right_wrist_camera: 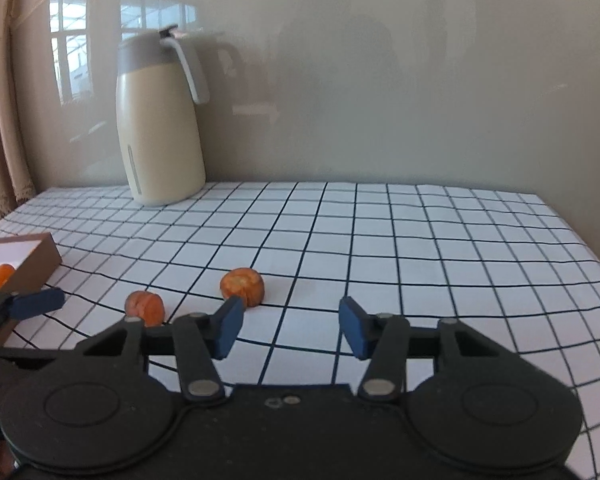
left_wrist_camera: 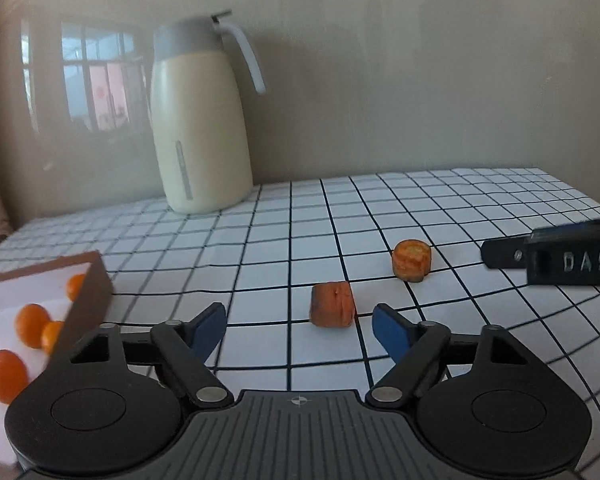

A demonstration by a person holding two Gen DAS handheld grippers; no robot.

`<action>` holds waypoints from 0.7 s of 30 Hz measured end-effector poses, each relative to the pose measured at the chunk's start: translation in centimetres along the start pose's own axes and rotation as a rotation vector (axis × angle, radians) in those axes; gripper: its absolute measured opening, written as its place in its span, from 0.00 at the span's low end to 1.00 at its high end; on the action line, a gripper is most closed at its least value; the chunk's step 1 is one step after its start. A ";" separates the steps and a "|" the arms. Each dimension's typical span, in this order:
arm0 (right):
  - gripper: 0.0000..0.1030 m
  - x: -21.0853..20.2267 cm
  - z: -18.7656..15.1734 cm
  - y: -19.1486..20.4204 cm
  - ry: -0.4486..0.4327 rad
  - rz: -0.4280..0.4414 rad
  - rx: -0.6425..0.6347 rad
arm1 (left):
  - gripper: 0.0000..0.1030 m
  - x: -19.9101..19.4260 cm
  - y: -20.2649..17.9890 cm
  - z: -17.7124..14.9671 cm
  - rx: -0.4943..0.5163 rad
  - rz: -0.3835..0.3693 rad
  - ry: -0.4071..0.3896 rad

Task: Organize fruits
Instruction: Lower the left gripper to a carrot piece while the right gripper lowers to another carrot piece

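Both grippers (left_wrist_camera: 298, 326) (right_wrist_camera: 290, 326) tilted down, jaws apart.

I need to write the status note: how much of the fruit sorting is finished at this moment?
Done: several small orange fruits lie in the brown box. In hand: nothing; the left gripper and right gripper are open and empty. Left: two orange pieces on the checked cloth, one just ahead of each gripper.
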State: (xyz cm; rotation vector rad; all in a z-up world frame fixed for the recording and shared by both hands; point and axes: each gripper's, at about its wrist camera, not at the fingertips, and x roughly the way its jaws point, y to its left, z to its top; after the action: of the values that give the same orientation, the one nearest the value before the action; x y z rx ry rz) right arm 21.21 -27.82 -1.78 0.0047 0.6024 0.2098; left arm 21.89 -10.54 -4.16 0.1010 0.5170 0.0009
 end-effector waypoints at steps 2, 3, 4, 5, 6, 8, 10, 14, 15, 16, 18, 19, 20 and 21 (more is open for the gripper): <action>0.41 0.4 0.1 0.1 0.010 0.004 -0.006 | 0.75 0.8 0.0 0.3 -0.012 -0.021 0.017; 0.41 0.8 0.2 0.2 0.016 0.008 -0.010 | 0.75 1.2 0.0 0.4 -0.009 -0.023 0.025; 0.41 1.2 0.3 0.3 0.024 0.012 -0.016 | 0.74 1.6 -0.1 0.5 -0.002 -0.024 0.038; 0.41 1.7 0.4 0.4 0.034 0.019 -0.024 | 0.71 1.9 -0.1 0.6 -0.005 -0.029 0.051; 0.41 2.3 0.6 0.5 0.042 0.027 -0.032 | 0.66 2.3 0.0 0.7 -0.012 -0.034 0.067; 0.40 3.1 0.8 0.9 0.055 0.038 -0.042 | 0.58 3.2 0.1 0.8 -0.011 -0.045 0.098; 0.40 3.9 1.0 1.2 0.069 0.057 -0.048 | 0.55 3.7 0.3 1.0 -0.019 -0.054 0.109; 0.40 5.3 1.4 2.3 0.081 0.073 -0.065 | 0.51 4.4 0.9 1.3 -0.025 -0.044 0.108; 0.39 5.7 1.5 2.5 0.083 0.073 -0.067 | 0.51 4.6 1.0 1.4 -0.027 -0.042 0.108; 0.39 6.0 1.6 2.7 0.086 0.069 -0.067 | 0.51 4.8 1.2 1.4 -0.029 -0.039 0.108; 0.38 6.7 1.9 3.0 0.092 0.068 -0.067 | 0.51 5.0 1.5 1.5 -0.040 -0.039 0.110; 0.36 7.0 1.9 3.1 0.099 0.068 -0.070 | 0.51 5.2 1.7 1.6 -0.048 -0.042 0.112; 0.36 7.3 1.9 3.3 0.108 0.064 -0.074 | 0.51 5.3 1.8 1.6 -0.053 -0.044 0.113; 0.35 7.5 1.9 3.3 0.116 0.062 -0.075 | 0.51 5.4 1.8 1.6 -0.057 -0.043 0.114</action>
State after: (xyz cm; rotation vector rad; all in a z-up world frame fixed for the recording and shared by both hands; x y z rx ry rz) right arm 27.66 -22.99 -4.23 -0.0615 0.7104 0.2941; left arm 27.39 -8.75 -5.27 0.0346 0.6321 -0.0207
